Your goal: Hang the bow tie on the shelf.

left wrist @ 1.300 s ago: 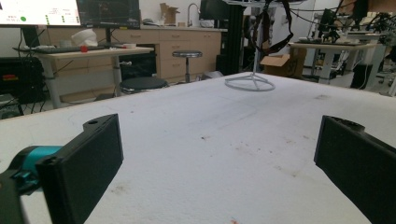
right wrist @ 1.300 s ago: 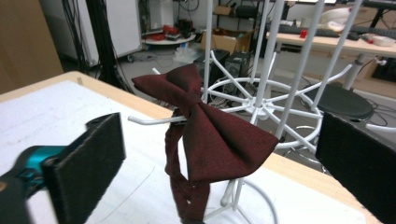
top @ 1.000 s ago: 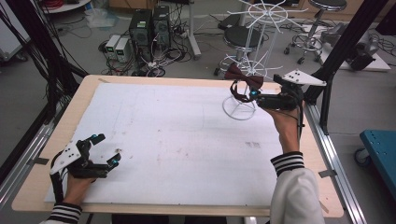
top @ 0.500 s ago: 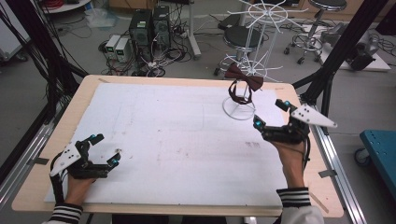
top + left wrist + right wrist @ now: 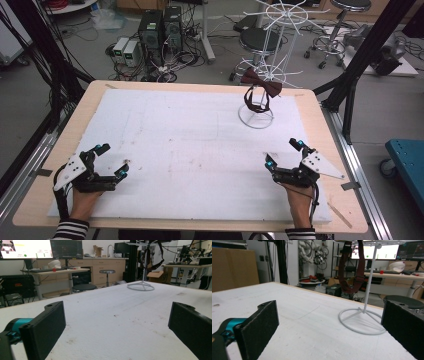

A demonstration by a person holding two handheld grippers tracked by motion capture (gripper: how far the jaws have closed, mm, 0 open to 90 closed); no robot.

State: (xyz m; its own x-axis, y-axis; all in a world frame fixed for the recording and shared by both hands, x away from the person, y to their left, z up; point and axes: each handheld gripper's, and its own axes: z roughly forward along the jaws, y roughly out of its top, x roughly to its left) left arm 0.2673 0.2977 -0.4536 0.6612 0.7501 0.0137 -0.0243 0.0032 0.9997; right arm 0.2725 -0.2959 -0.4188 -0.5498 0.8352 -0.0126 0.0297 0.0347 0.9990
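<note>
bow tie (image 5: 261, 88): dark red cloth, soft sheen | stand (image 5: 256, 118): thin white-coated wire, smooth | desk (image 5: 320, 120): pale wood rim, matt | mat (image 5: 190, 150): white foam, matt, slightly pitted, stained | jaws: black, matt, grainy pads

A pale wooden surface (image 5: 320, 115) carries a white foam sheet (image 5: 190, 150) covering nearly all of it, lightly stained, perhaps with dirt. A white wire stand (image 5: 256, 117) sits on the sheet's far right part.
</note>
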